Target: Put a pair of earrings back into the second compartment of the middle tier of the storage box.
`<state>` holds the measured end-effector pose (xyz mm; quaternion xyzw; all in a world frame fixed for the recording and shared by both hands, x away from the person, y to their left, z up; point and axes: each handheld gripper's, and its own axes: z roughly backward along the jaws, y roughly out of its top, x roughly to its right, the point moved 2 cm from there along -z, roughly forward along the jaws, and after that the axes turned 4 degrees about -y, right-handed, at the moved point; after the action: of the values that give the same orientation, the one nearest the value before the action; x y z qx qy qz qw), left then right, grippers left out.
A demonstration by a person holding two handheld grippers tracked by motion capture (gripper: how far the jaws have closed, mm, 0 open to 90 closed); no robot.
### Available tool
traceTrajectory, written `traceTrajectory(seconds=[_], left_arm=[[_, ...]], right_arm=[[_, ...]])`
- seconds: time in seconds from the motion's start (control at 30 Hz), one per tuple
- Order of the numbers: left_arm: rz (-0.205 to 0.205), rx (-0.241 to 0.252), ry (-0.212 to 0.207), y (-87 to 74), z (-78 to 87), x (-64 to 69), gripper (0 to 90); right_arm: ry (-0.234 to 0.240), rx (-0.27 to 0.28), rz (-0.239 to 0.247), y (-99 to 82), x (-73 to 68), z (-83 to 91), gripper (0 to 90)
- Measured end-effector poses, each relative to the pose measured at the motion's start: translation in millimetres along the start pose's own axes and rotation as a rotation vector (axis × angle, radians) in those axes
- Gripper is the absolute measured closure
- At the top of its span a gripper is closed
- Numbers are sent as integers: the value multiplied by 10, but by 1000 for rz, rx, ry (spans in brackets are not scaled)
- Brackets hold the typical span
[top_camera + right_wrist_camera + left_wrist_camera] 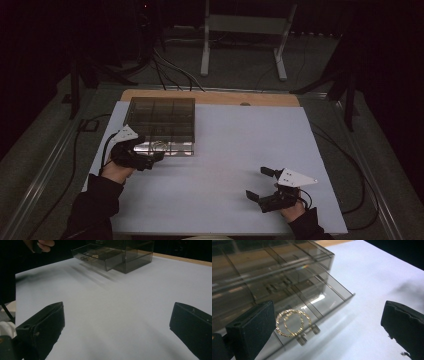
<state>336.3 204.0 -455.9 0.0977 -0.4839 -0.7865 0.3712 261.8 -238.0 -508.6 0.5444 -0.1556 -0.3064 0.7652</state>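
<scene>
Gold hoops (292,322) loose in the pulled-out drawer (329,298) — left tongs (327,325) angled down, agape, empty; right tongs (117,327) level, agape.

The room was dim, its far side and edges nearly black in the high view, which was soft and grainy. The white counter (225,150) caught most of the light. Ahead of the left gripper's jaws, the smoky clear organiser box (274,272) carried pale glare streaks and a small rainbow glint, and the gold rings (292,322) between the jaws were sharp. Ahead of the right gripper's jaws, long blurred shadows smeared across the counter. The jaws themselves looked soft.
</scene>
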Motion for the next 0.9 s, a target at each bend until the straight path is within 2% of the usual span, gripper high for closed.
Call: traceTrajectory(seconds=[0.27,0.47,0.6,0.67,0.77,0.9], left_arm=[[-23,-2,-31,-137,62,121,7],[-13,14,-51,-249,99,202,7],[-37,-5,-46,-363,96,258,7],[-30,-1,-56,-429,103,277,7],[-41,-12,-62,-544,120,292,7],[-43,-17,-48,-686,165,286,7]], right_arm=[[2,-4,-8,-5,5,-7,0],[1,-4,-10,-4,3,-7,0],[0,-4,-8,-3,1,-6,0],[0,-5,-9,-5,5,-7,0],[0,-2,-6,-2,2,-1,0],[0,-4,-8,-5,4,-2,0]])
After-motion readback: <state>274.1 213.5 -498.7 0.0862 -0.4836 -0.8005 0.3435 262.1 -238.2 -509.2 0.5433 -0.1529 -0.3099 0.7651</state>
